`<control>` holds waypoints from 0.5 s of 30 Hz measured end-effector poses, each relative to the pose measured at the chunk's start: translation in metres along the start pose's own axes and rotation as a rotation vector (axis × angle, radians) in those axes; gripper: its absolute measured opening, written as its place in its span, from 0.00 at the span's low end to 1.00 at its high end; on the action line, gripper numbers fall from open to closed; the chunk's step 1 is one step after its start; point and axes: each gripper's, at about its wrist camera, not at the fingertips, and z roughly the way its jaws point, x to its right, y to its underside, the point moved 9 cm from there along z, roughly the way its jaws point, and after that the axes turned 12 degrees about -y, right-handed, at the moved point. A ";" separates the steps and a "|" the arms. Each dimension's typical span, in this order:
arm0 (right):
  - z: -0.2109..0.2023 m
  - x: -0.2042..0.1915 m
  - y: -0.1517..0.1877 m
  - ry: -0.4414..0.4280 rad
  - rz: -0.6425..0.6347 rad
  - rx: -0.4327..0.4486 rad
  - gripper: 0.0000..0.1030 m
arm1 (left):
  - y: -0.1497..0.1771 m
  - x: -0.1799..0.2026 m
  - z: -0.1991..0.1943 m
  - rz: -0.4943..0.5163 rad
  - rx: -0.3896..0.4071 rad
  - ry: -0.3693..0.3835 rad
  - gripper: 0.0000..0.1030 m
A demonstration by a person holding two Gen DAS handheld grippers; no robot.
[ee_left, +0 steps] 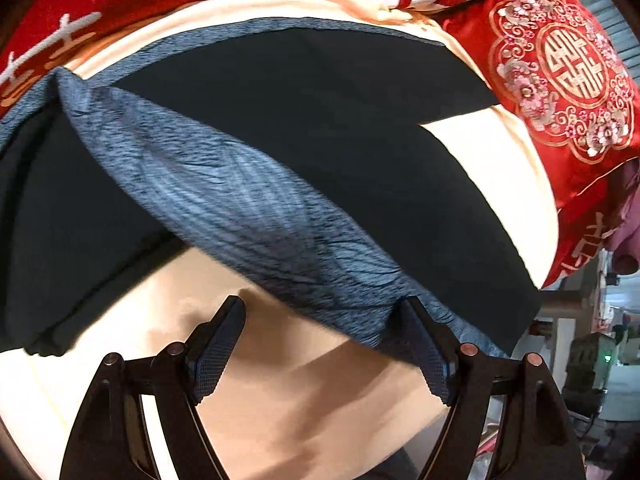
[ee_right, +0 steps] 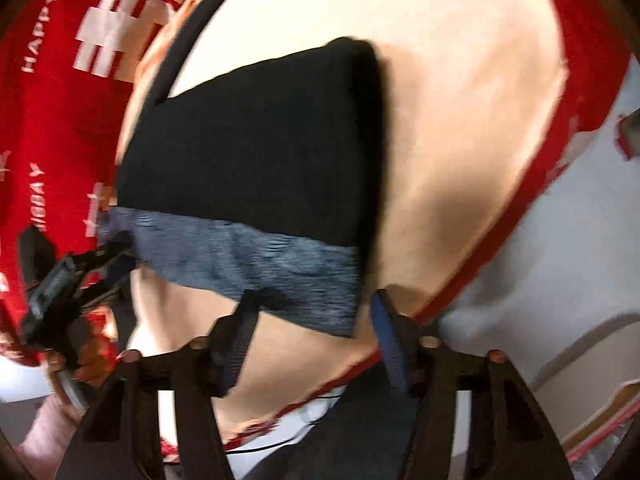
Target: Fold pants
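Fingers (ee_left: 416, 340) of left gripper (ee_left: 320, 332) and right gripper (ee_right: 316, 316) apart, holding nothing; press waistband (ee_left: 240, 200) at twelve o'clock flat on pants (ee_right: 248, 152).

1. A red blanket (ee_right: 52, 128) at the left of the right wrist view carries white capital letters running sideways. The word "HAPPY" reads clearly near its top.
2. Lower on the same blanket, a second line of white capitals is blurred and partly cut off; it cannot be read with certainty.
3. Large white block characters sit on the blanket above "HAPPY"; only parts show.
4. A red cushion (ee_left: 560, 68) at the right of the left wrist view bears a gold embroidered double-happiness character inside a round floral border.
5. Red blanket (ee_left: 80, 20) at the top of that view shows partial white and red characters, unreadable.
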 end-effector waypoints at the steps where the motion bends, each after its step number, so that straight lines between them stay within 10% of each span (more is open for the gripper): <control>1: 0.002 -0.001 0.000 0.004 0.003 -0.013 0.40 | 0.001 -0.004 0.002 -0.003 0.002 0.005 0.78; 3: -0.001 -0.001 -0.002 -0.004 0.009 -0.043 0.05 | 0.000 -0.002 0.004 -0.017 0.018 0.025 0.53; 4: -0.007 -0.005 -0.004 -0.022 0.005 -0.045 0.05 | 0.000 0.002 0.005 -0.020 0.010 0.045 0.34; 15: -0.080 -0.135 -0.121 -0.190 -0.263 0.002 0.04 | -0.063 0.019 -0.041 -0.105 0.104 0.084 0.33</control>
